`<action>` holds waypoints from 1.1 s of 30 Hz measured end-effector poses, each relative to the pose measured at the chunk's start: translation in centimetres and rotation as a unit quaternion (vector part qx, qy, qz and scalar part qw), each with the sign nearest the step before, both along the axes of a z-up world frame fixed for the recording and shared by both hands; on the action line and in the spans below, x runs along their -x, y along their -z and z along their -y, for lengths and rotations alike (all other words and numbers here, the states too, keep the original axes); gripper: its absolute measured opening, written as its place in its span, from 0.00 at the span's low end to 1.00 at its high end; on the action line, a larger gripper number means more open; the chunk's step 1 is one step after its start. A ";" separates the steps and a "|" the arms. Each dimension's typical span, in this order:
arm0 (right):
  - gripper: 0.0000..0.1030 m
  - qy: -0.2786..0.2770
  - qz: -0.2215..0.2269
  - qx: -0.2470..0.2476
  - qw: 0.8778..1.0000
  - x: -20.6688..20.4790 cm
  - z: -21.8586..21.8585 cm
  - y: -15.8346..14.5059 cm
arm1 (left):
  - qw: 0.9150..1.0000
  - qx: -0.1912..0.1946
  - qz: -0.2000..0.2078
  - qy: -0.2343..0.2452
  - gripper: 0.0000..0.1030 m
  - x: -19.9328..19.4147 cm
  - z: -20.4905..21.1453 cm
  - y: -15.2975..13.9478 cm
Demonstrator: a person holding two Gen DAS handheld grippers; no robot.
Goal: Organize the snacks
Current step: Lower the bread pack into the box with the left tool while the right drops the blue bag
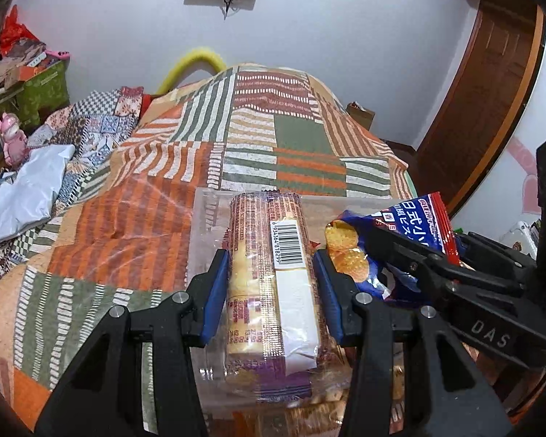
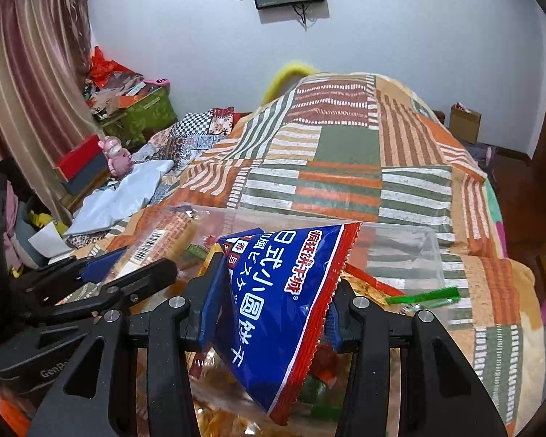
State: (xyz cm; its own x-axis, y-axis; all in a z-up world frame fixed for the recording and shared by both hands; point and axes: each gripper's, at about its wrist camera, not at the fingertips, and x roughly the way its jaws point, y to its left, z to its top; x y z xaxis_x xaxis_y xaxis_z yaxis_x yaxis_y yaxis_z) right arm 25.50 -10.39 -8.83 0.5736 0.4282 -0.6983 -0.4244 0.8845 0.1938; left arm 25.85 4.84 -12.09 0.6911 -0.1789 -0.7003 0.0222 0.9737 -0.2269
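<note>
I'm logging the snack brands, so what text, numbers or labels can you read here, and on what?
"6 934364 818299", as best I can read it: barcode label on the biscuit roll in the left gripper.
"日式小圆饼干": blue biscuit bag in the right gripper.
"DAS": right gripper body, left wrist view.
"GenR", cut off: left gripper body.
Too small or blurred: the roll's fine print, the bag's smaller lines.
</note>
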 end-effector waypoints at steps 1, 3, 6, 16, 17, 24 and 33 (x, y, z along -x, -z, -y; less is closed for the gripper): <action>0.43 0.001 0.000 0.002 1.000 -0.1 -0.1 0.1 | 1.000 0.002 -0.003 -0.002 0.45 -0.3 -0.1 0.2; 0.43 0.001 -0.005 0.000 1.000 -0.4 -0.1 0.4 | 1.000 0.004 -0.005 -0.003 0.45 -0.6 -0.1 0.5; 0.44 0.003 -0.019 -0.009 1.000 -0.8 0.2 0.7 | 1.000 0.007 -0.008 0.003 0.45 -0.9 0.0 0.7; 0.63 0.019 -0.009 0.002 1.000 -0.2 0.9 -0.3 | 1.000 0.005 -0.001 -0.003 0.45 0.0 -0.1 -0.6; 0.63 0.018 -0.004 0.003 1.000 0.1 0.9 -0.6 | 1.000 0.004 0.001 -0.004 0.45 0.3 -0.1 -0.9; 0.69 0.013 0.023 0.009 1.000 2.0 1.6 -2.3 | 1.000 -0.020 0.024 -0.002 0.51 3.3 0.6 -3.1; 0.80 0.011 0.026 0.014 1.000 5.6 2.7 -2.8 | 0.998 -0.042 0.040 -0.006 0.66 8.0 1.6 -4.4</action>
State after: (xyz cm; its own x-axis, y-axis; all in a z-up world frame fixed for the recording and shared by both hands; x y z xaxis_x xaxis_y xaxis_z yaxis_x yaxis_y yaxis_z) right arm 19.93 -13.12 -5.99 0.6188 0.3965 -0.6782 -0.4142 0.8982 0.1472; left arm 17.83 3.22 -7.65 0.7470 -0.1137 -0.6551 0.0251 0.9894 -0.1430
